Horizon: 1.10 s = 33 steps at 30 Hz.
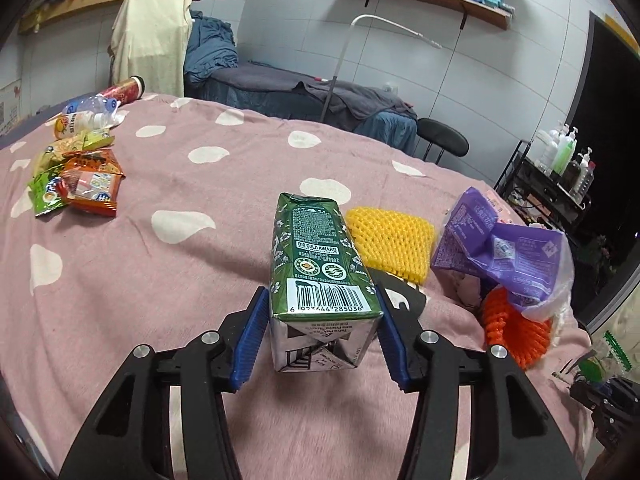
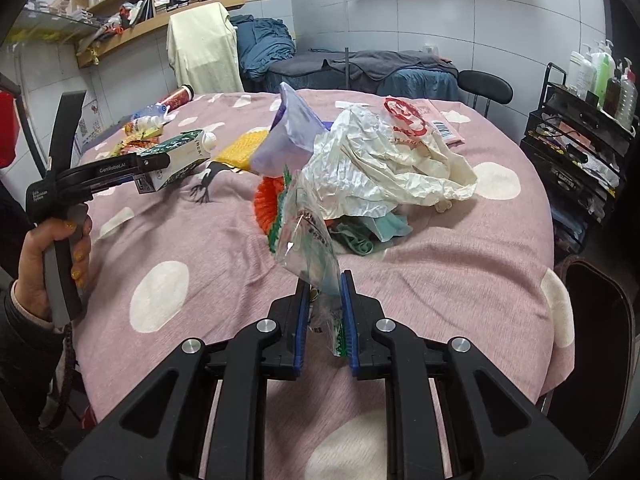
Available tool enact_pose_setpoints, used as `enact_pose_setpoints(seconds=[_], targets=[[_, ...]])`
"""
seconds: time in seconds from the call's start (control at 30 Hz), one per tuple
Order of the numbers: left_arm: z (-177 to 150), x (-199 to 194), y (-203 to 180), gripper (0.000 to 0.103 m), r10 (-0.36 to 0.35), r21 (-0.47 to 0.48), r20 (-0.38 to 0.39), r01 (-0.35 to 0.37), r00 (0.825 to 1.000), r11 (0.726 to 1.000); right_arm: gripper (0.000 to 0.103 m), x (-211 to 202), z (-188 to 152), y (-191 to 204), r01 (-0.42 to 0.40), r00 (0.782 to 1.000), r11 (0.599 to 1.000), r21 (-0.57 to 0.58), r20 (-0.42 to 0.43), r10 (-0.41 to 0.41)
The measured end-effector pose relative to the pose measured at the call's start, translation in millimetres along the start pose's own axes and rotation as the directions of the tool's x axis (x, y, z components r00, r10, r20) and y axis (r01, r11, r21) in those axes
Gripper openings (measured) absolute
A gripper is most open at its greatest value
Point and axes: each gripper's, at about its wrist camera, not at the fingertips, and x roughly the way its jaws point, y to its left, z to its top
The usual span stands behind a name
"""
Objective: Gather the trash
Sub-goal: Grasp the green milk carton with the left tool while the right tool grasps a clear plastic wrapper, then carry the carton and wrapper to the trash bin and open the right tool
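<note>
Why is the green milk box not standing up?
It's tipped on its side. The left gripper holds the green carton lengthwise above the pink cloth, its white cap pointing sideways.

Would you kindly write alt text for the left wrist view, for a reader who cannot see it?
The left gripper, its blue-padded jaws shut on a green rectangular drink carton, holds it over a pink bedspread with white spots. Beyond the carton lie a yellow foam fruit net and crumpled purple plastic packaging; colourful snack wrappers sit far left.
</note>
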Motion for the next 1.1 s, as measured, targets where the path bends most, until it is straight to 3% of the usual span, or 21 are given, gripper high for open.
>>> enact_pose_setpoints(seconds=[0.27,0.57,0.7,0.87,1.1], targets=[[-10.8,-45.3,-13.6,0.049,-0.045,0.025,0.099,0.043,0.994,0.999,0.017,-22.3,-12.1,2.1,-0.058,0.997,0.998,0.032,0.06,0.056],[-12.8,-76.6,-50.2,0.048,-0.168,0.102,0.155,0.153,0.974,0.983,0.017,-50.0,-26.3,-18.5,-0.064,0.989,0.992,0.11,0.139,0.048],[-10.1,-85.1,-66.4,0.048,-0.232,0.129,0.165,0.213,0.959,0.969,0.017,-65.3,-30.6,-34.8,-0.029,0.984,0.989,0.143,0.177,0.003],[-8.6,-93.6,-92.5,0.048,-0.315,0.181,0.175,0.285,0.933,0.941,0.017,-87.4,-37.2,-73.0,0.063,0.97,0.972,0.226,0.214,-0.113],[-11.5,-89.5,-140.9,0.048,-0.455,0.258,0.118,0.415,0.883,0.872,0.017,-96.0,-53.6,-151.6,0.205,0.945,0.884,0.42,0.15,-0.29]])
